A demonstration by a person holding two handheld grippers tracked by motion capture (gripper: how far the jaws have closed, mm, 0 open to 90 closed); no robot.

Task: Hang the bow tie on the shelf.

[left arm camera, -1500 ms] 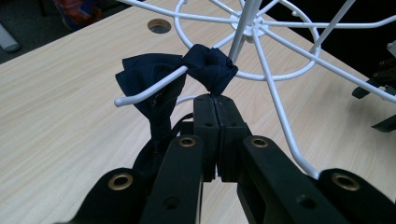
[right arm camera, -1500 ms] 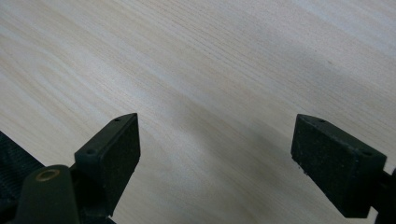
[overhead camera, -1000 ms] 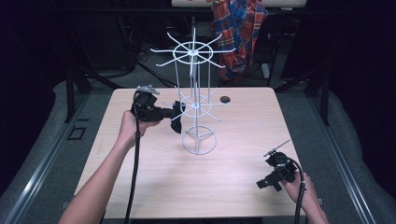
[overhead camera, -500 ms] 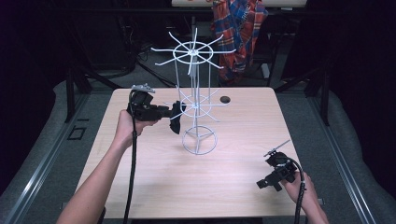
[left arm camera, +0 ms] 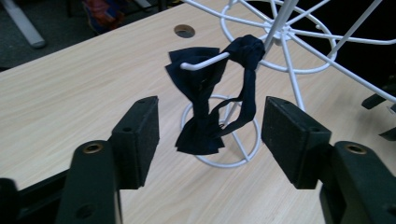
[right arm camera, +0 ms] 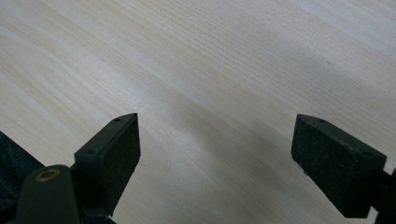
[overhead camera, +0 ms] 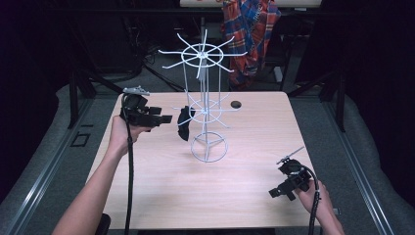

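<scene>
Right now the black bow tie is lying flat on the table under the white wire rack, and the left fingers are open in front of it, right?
Not quite. The black bow tie isn't lying on the table; it hangs by its strap from a hook of the white wire rack, as the left gripper view shows. The rest holds: the left gripper has its fingers open in front of it.

We see our left gripper (left arm camera: 210, 140) w/ jaws spread wide, nothing between the pads. Just beyond the gap, a dark bow tie (left arm camera: 201, 100) hangs by its strap off a hooked arm of the white wire rack (left arm camera: 285, 32), clear of both pads. Rack's ring base (left arm camera: 243, 156) sits on the light wood table (left arm camera: 70, 88). Far off, a round hole (left arm camera: 184, 31) in the tabletop.
</scene>
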